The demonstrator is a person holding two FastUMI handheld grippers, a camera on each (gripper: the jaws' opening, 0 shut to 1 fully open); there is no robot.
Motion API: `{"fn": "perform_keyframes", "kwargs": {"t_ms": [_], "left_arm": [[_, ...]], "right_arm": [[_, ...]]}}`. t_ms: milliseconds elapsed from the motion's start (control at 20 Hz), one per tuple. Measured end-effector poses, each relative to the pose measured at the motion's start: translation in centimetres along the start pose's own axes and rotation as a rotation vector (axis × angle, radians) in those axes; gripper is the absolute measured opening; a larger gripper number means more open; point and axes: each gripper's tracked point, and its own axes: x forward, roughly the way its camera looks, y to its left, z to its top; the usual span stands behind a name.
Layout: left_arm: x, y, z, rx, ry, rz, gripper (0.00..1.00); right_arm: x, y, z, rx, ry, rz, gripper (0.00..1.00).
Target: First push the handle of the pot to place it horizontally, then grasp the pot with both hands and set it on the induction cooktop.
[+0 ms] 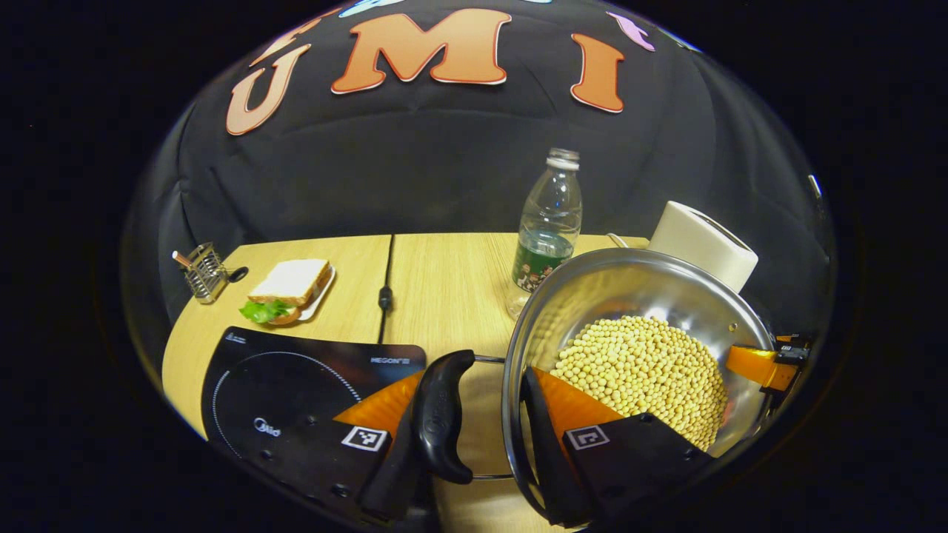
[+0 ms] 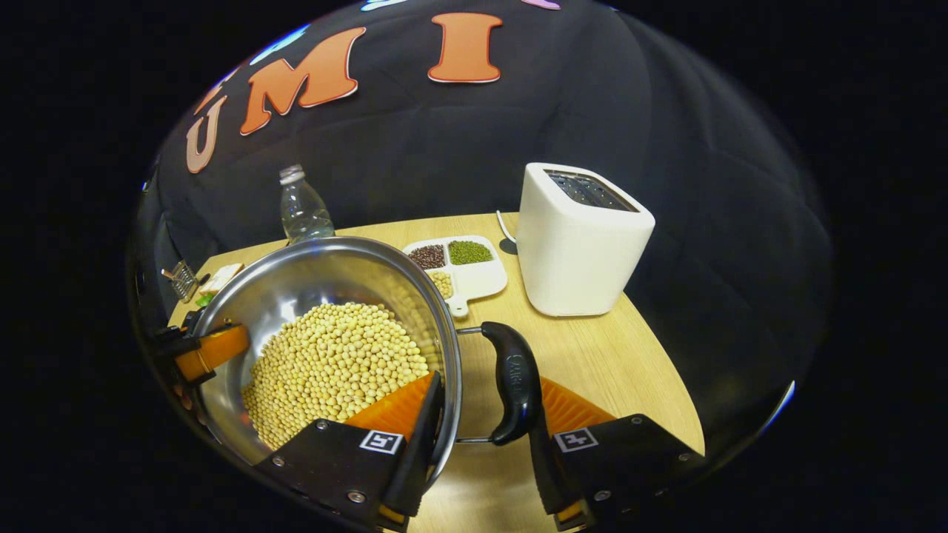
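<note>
Fingers of our left gripper (image 1: 474, 451) and right gripper (image 2: 478, 451) each straddle a side handle and the rim of the soybean-filled pot (image 1: 637, 296), apparently lifted beside the induction cooktop (image 1: 296, 377); right gripper view adds a toaster (image 2: 581, 237).

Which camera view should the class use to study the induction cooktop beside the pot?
The left gripper view: the black induction cooktop lies open at lower left, its ring marking plain, with the left gripper straddling the pot handle and rim. In the right gripper view the pot blocks that side of the table.
</note>
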Motion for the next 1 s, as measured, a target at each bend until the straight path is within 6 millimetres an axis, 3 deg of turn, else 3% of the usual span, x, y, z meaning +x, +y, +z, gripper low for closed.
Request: {"fn": "perform_keyframes", "kwargs": {"t_ms": [100,150,450,1000], "left_arm": [[-1.4,1.2,0.7,0.002,-0.017,0.011,0.73],[-2.0,1.9,1.0,0.001,-0.021,0.016,0.73],[-5.6,6.5,2.5,-0.010,-0.062,0.051,0.72],[-10.7,17.0,2.8,-0.068,-0.098,0.162,0.72]], "right_arm": [[-1.2,1.0,0.5,-0.004,-0.018,0.016,0.55],[-1.7,1.6,0.8,-0.006,-0.027,0.023,0.60],[-4.6,6.3,2.8,-0.041,-0.066,0.071,0.60],[-6.7,17.4,4.1,-0.114,-0.103,0.190,0.60]]}}
